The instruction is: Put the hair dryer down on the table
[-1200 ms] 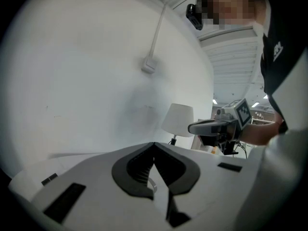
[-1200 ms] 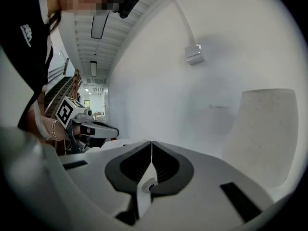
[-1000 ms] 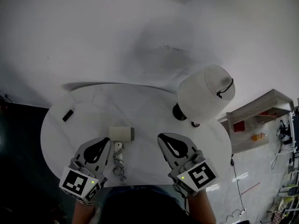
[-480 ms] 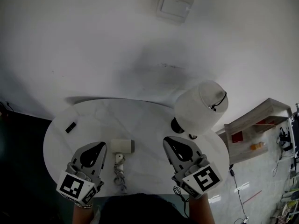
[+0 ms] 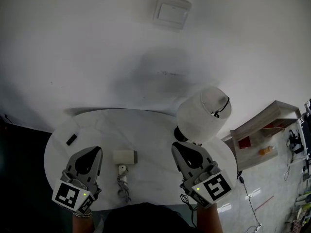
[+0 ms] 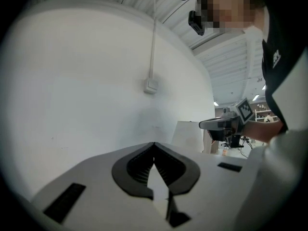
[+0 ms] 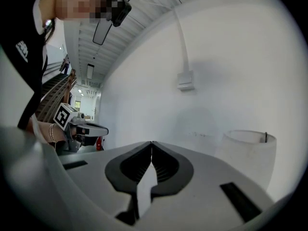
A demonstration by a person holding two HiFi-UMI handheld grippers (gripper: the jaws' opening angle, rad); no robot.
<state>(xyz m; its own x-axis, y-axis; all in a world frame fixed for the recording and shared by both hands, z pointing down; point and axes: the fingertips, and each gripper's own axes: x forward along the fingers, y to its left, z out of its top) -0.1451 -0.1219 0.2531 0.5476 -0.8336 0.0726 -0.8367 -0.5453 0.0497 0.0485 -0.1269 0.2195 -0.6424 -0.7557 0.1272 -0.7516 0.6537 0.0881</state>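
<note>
The white hair dryer (image 5: pixel 124 158) lies on the round white table (image 5: pixel 146 130), its handle and bundled cord (image 5: pixel 122 185) trailing toward the near edge. My left gripper (image 5: pixel 95 150) hovers just left of it, shut and empty, clear of the dryer. My right gripper (image 5: pixel 176 146) is raised to the right of the dryer, jaws together with nothing between them. In the left gripper view the jaws (image 6: pixel 154 145) meet at their tips against the wall. The right gripper view shows the same closed tips (image 7: pixel 152 143). The dryer is hidden in both gripper views.
A table lamp with a white shade (image 5: pixel 203 114) stands at the table's right side, close to my right gripper. A small black object (image 5: pixel 71 140) lies at the table's left. A wooden shelf (image 5: pixel 262 130) stands on the floor to the right. A wall box (image 5: pixel 170 12) hangs above.
The head view has tilted up and back, showing more wall. Both grippers have drawn slightly away from the dryer toward the near edge. The dryer has stayed in place on the table.
</note>
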